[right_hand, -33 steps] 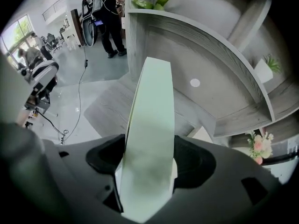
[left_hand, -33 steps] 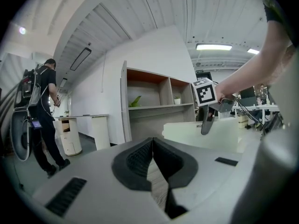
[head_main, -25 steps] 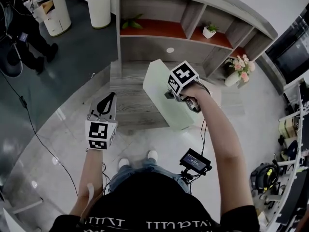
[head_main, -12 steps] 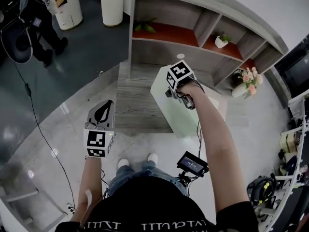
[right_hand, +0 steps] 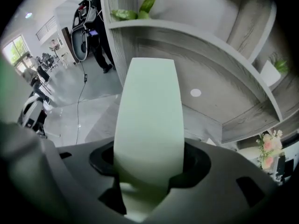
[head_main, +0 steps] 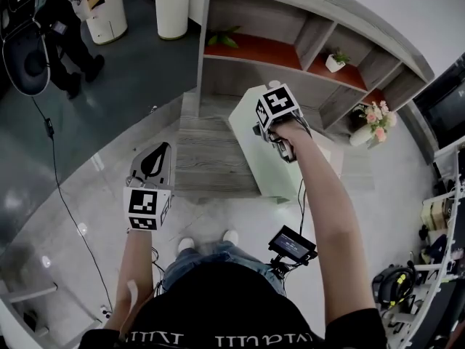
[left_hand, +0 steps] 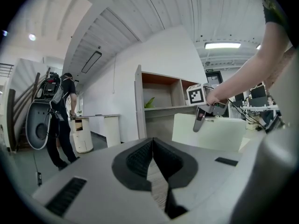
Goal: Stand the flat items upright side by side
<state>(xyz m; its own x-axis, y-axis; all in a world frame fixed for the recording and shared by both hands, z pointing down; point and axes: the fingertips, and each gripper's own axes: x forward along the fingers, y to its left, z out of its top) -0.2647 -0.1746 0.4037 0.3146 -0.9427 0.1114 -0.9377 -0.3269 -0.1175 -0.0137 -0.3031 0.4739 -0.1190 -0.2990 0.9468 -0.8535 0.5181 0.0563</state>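
In the head view, the right gripper (head_main: pixel 267 133) at upper centre grasps a pale green board (head_main: pixel 254 162), which stands tilted on its lower edge over the right part of a grey wooden bench (head_main: pixel 207 158), below a shelf unit (head_main: pixel 290 49). The left gripper (head_main: pixel 161 151) hangs at centre left, over the floor just beside the bench's left edge. In the left gripper view, the left gripper's (left_hand: pixel 152 143) 2 dark pads meet at their tips with nothing between them; the board (left_hand: pixel 215 134) shows right of centre with the right gripper on its top edge. In the right gripper view, the jaws have just been closing and clench the board (right_hand: pixel 149 106) on both sides.
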